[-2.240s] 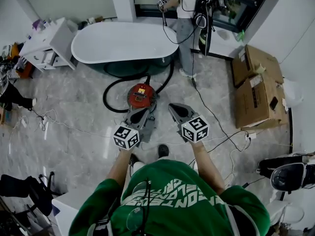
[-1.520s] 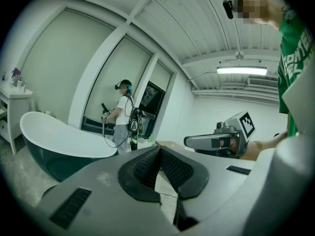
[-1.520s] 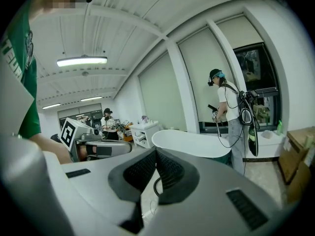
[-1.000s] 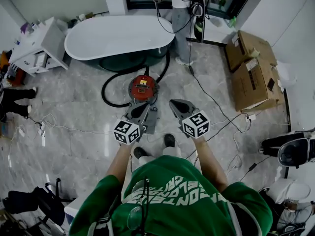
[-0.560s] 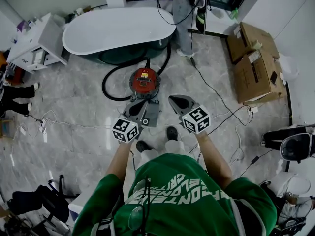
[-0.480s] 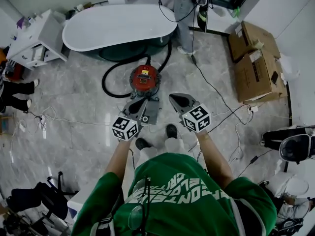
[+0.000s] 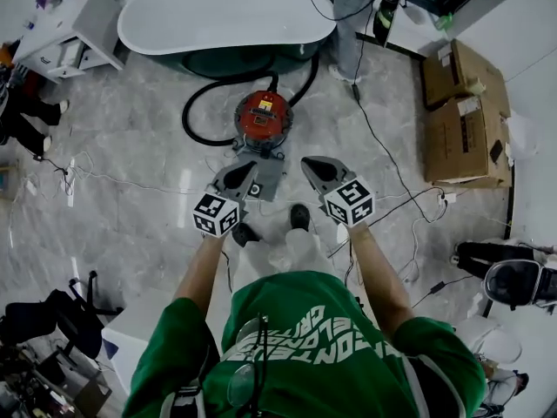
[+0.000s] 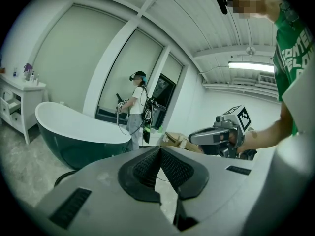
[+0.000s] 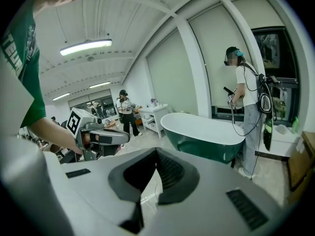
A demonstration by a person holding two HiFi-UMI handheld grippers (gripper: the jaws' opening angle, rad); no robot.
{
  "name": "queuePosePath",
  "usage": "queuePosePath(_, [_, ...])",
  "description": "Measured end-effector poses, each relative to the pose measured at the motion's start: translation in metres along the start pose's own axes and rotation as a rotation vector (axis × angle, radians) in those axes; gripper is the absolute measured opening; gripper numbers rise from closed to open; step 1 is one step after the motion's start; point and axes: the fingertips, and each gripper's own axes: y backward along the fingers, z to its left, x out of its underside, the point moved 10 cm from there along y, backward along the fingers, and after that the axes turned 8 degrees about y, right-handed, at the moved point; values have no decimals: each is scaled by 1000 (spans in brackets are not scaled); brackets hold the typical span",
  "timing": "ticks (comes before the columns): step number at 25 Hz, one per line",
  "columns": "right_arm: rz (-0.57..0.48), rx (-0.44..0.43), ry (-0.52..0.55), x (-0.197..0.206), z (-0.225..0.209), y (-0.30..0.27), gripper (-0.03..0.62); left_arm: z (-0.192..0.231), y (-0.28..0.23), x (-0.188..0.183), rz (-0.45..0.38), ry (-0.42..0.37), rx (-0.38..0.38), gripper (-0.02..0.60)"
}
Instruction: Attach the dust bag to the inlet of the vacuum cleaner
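- Head view has the bathtub (image 7: 226, 11) up top. The vacuum cleaner (image 7: 263, 118) is on the floor just in front of it, ahead of both grippers, with nothing touching it.
- Biggest worry imo: that floor looks slick, so pushing a bag onto the inlet could shove the canister away.
- Looks-wise it's a round red canister. I can't make out the inlet from up here, and no dust bag shows in any view.
- Its black hose (image 7: 184, 120) loops off to one side and loose cables (image 7: 383, 159) cross the floor, so stepping closer could snag something.
- Left gripper (image 8: 158, 151) and right gripper (image 9: 156, 154) are both closed with nothing in them.
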Motion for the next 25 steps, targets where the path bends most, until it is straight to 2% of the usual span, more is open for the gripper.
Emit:
queuePosePath(7, [46, -62, 53, 34, -9, -35, 9, 32, -3, 31, -6, -7, -48, 4])
queuePosePath(12, [78, -103, 78, 75, -22, -71, 9, 64, -15, 71, 3, -11, -76, 4])
queuePosePath(20, [80, -137, 132, 167, -37, -146, 9, 135, -32, 162, 33, -49, -63, 4])
queuePosePath(25, [102, -157, 155, 251, -60, -203, 9, 192, -47, 241, 55, -37, -23, 4])
